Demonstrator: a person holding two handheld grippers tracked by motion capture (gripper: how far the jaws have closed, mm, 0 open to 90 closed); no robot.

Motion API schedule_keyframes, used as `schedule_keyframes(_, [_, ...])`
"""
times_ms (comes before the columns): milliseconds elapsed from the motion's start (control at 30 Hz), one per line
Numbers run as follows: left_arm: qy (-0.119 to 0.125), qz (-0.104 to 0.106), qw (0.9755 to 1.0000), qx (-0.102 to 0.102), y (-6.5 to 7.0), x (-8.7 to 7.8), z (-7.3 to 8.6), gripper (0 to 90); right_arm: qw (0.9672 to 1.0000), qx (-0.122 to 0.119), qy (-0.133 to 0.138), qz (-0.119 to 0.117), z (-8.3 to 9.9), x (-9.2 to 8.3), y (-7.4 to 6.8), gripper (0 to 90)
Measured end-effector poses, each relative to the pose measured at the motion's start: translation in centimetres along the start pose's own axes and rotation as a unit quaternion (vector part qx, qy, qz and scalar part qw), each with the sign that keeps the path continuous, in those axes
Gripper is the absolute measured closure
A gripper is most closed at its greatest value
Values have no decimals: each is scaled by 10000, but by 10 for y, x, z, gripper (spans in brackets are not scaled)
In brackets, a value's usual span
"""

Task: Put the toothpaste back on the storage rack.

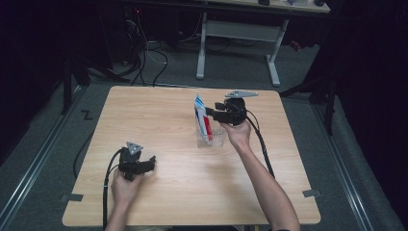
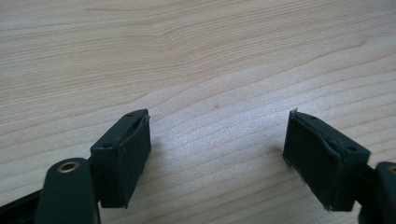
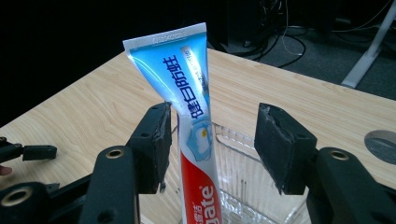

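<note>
A blue, white and red toothpaste tube [image 1: 202, 118] stands upright in a clear ribbed plastic cup [image 1: 214, 138] near the middle of the wooden table [image 1: 168, 120]. My right gripper [image 1: 208, 114] is at the tube from the right, held above the cup. In the right gripper view the tube [image 3: 187, 84] rises between the jaws and leans against the left pad [image 3: 156, 140]; the right gripper [image 3: 212, 133] is open, with the cup [image 3: 247, 186] below. My left gripper [image 1: 152, 163] sits low at the table's front left, open over bare wood [image 2: 217, 135].
A white-legged desk [image 1: 240, 33] and floor cables [image 1: 149, 57] lie beyond the table's far edge. A round grey insert [image 3: 380, 144] sits in the tabletop past the cup. The left gripper's tip [image 3: 32, 151] shows at the right gripper view's left edge.
</note>
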State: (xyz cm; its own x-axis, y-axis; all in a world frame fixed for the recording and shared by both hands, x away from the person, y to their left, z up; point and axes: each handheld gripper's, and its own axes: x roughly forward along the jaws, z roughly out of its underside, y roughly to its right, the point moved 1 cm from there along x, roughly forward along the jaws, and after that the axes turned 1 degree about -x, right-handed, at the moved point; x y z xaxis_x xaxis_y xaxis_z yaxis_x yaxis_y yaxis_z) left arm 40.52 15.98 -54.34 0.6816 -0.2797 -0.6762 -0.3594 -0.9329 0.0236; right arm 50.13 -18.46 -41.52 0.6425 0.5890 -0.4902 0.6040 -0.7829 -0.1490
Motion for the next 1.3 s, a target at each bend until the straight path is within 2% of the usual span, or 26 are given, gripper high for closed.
schedule_keyframes(133, [-1, -1, 10000, -1, 0, 0, 0, 235, 10000, -36, -4, 67, 2, -6, 2, 465])
schedule_keyframes(233, [-3, -2, 10000, -1, 0, 0, 0, 235, 9997, -127, -34, 200, 5, -10, 3, 469])
schedule_keyframes(633, [-3, -2, 10000, -1, 0, 0, 0, 235, 9998, -13, 29, 196, 11, -23, 8, 472])
schedule_keyframes(933, [-5, 1, 10000, 3, 0, 0, 0, 233, 9995, 72, 52, 308, 19, -36, 14, 477])
schedule_keyframes(1300, [-5, 5, 10000, 7, 0, 0, 0, 231, 9994, 22, 117, 321, 17, -49, 13, 477])
